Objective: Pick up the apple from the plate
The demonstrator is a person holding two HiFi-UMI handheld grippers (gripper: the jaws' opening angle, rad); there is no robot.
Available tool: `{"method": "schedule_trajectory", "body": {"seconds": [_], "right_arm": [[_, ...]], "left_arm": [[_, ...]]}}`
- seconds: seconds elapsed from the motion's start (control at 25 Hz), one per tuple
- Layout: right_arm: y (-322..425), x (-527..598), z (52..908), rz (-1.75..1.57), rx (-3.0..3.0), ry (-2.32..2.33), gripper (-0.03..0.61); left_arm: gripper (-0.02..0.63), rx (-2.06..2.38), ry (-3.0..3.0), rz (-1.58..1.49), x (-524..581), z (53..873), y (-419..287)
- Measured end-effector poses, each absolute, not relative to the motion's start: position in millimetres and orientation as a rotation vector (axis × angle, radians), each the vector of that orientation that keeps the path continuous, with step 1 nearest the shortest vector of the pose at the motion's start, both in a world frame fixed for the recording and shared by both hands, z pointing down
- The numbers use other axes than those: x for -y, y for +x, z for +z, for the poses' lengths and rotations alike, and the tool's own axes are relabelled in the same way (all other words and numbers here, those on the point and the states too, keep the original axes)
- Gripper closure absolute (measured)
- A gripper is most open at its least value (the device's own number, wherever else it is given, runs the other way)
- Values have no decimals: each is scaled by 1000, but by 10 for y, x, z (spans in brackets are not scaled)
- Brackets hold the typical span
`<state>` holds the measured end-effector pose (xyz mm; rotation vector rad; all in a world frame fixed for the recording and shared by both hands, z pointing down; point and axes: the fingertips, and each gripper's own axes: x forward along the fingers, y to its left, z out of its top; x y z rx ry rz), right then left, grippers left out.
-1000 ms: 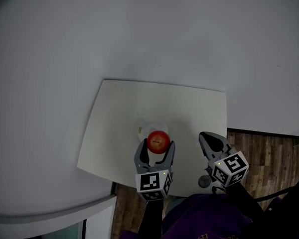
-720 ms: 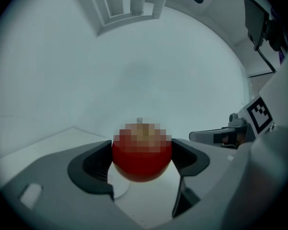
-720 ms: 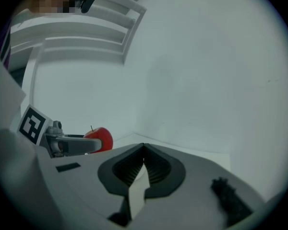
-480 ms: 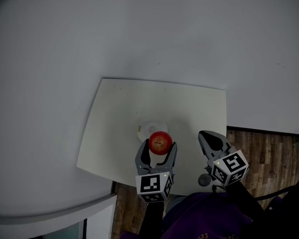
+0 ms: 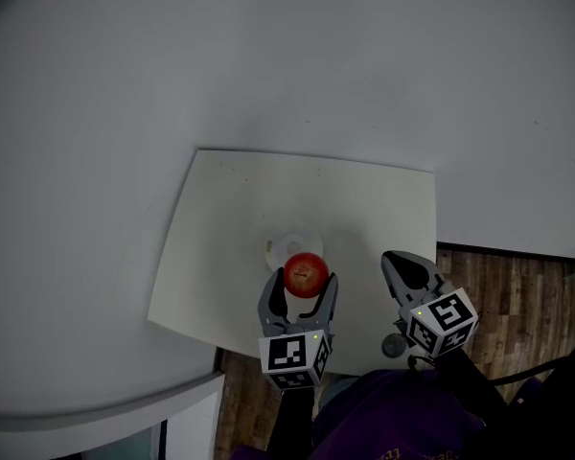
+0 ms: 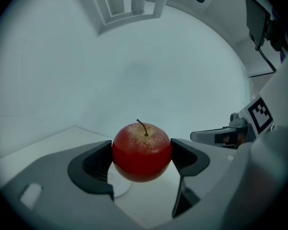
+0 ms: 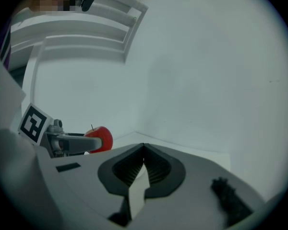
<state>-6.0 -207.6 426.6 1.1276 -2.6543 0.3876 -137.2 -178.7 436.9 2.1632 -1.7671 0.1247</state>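
Two grippers reach out over the near edge of a pale bench (image 5: 220, 257), above a purple sleeve (image 5: 393, 425) at the bottom of the head view. Each gripper carries one cube of black-and-white square markers, one on the left (image 5: 293, 351) and one on the right (image 5: 443, 322).

The left gripper (image 5: 301, 293) has its jaws pressed against both sides of one red apple (image 5: 306, 272), stem up, clamping it between the dark pads. The right gripper (image 5: 402, 271), just beside it, has its jaws closed together with nothing between them.

One small white plate (image 5: 289, 243) lies beneath and just beyond the apple, whose underside appears clear of it.
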Motion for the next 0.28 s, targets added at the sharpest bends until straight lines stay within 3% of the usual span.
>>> {"method": "schedule_trajectory", "body": {"seconds": [0.28], "right_arm": [[-32,2084,4280,389,2643,1127,568]], "left_arm": [[224,1790,2151,133,1792,4380,-1397]]}}
